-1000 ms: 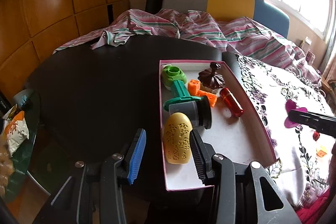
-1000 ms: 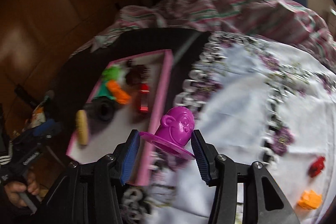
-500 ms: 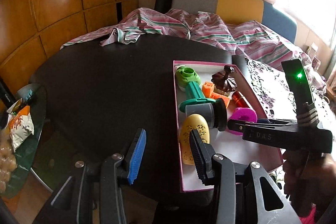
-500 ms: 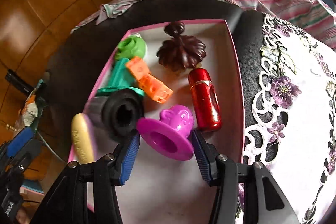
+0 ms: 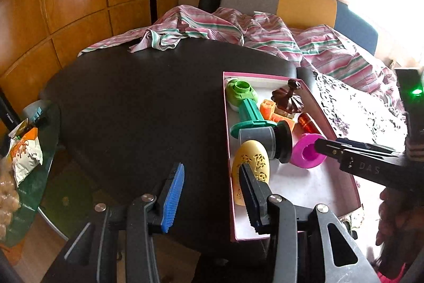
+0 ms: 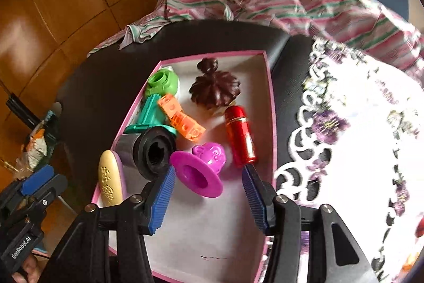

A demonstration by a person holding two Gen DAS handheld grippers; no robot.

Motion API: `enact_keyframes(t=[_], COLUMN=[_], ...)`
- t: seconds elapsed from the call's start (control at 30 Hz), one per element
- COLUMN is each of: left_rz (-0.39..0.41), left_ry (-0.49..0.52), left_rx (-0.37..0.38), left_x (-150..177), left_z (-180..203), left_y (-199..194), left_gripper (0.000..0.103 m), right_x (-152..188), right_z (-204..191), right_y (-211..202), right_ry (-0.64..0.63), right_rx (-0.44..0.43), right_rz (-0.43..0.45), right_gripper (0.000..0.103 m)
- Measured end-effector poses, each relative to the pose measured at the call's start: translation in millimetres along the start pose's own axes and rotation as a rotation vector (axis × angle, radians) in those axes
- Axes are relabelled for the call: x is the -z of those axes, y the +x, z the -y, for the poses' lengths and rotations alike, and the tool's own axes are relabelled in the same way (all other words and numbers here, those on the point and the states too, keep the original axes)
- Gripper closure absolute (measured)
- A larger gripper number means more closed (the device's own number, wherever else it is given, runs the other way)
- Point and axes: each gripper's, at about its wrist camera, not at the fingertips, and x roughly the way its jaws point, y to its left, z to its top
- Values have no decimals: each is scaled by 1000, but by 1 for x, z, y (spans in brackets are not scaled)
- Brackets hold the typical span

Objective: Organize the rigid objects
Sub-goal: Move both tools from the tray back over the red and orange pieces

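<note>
A pink-rimmed white box (image 6: pixel 273 123) sits on the dark table (image 5: pixel 132 108). Inside lie a purple monkey-head toy (image 6: pixel 201 171) on its side, a red tube (image 6: pixel 239 134), a brown flower-shaped piece (image 6: pixel 214 89), an orange brick (image 6: pixel 180 118), green and teal parts (image 6: pixel 161 81), a black-grey cylinder (image 6: pixel 148 153) and a yellow oval (image 6: pixel 108 182). My right gripper (image 6: pixel 209 192) hangs low over the box, open. The purple toy (image 5: pixel 304 153) rests just ahead of its pads, with a gap on the right side. My left gripper (image 5: pixel 212 187) stands open and empty at the box's left rim.
A striped cloth (image 5: pixel 238 28) lies heaped at the table's far side, before grey, yellow and blue chair backs. A white floral lace cloth (image 6: pixel 357 137) covers the right. A glass side table with snack packets (image 5: pixel 23 150) stands at the left. A hand (image 5: pixel 392 216) holds the right gripper.
My right gripper carried the purple toy from over the lace cloth into the box and lowered it. The toy now lies on the box floor, free of the pads. The left gripper stayed put.
</note>
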Motion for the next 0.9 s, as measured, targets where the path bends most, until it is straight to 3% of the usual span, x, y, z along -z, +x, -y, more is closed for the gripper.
enact_keyframes(t=[0.23,0.5,0.9], left_rz=[-1,-3,27], left_ry=[14,53,144], left_rx=[1,11,67], left_x=[1,1,-7], left_z=[5,17,54], left_y=[-2,-5,-14], left_gripper=[59,59,59], right_x=[6,15,37], right_z=[-3,7,89], right_y=[-18,-36,-83], right_ry=[-60,-88,48], right_rx=[97,150,246], right_rz=[58,89,89], right_gripper=[50,50,50])
